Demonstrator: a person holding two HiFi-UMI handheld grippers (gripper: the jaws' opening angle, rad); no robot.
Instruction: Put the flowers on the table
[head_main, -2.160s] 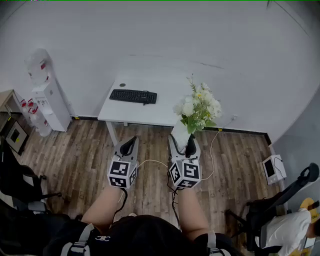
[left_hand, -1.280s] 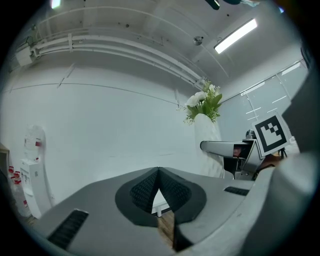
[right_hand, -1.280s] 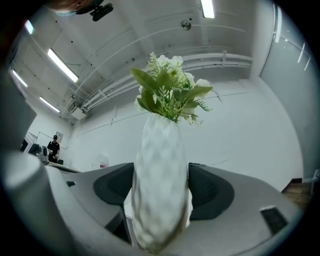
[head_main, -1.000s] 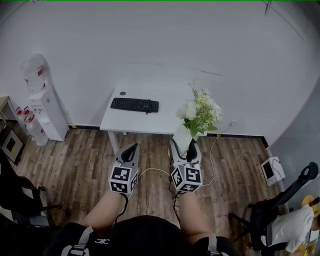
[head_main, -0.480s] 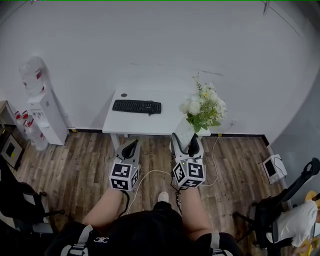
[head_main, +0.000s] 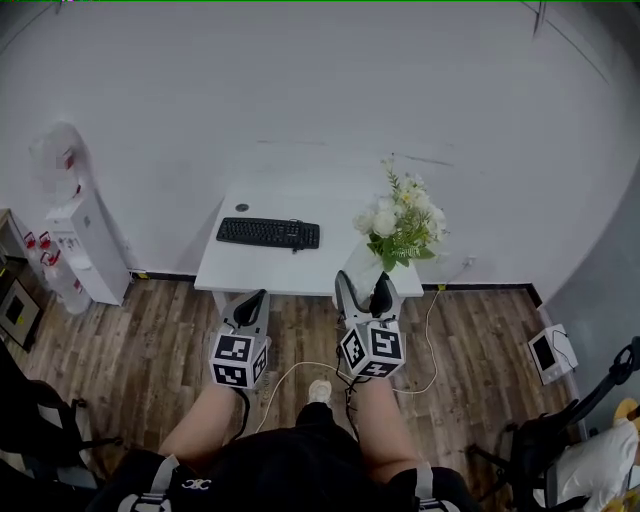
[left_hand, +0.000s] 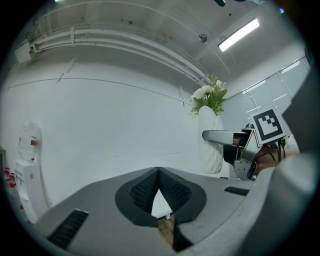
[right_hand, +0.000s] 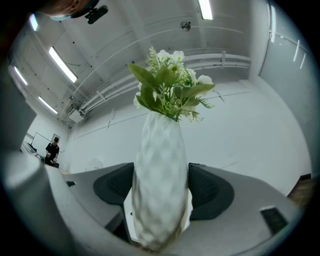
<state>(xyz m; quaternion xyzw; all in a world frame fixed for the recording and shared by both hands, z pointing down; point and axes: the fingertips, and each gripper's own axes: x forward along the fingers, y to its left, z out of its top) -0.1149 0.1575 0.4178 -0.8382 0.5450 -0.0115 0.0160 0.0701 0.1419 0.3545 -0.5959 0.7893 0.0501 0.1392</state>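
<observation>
Right gripper (head_main: 366, 290) jaws clamp the ribbed vase (right_hand: 159, 170) at mid-body: rigid, probably ceramic and breakable, top-heavy under its flowers (right_hand: 170, 90). Left gripper (left_hand: 159, 172) jaws meet, empty.

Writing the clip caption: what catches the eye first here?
The white dimpled vase of white flowers stands out at centre, clamped in the right gripper. Beyond it stands a white table carrying a black keyboard; the left gripper is shut and empty.

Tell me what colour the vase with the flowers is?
The vase is white and dimpled, clearest in the right gripper view.
</observation>
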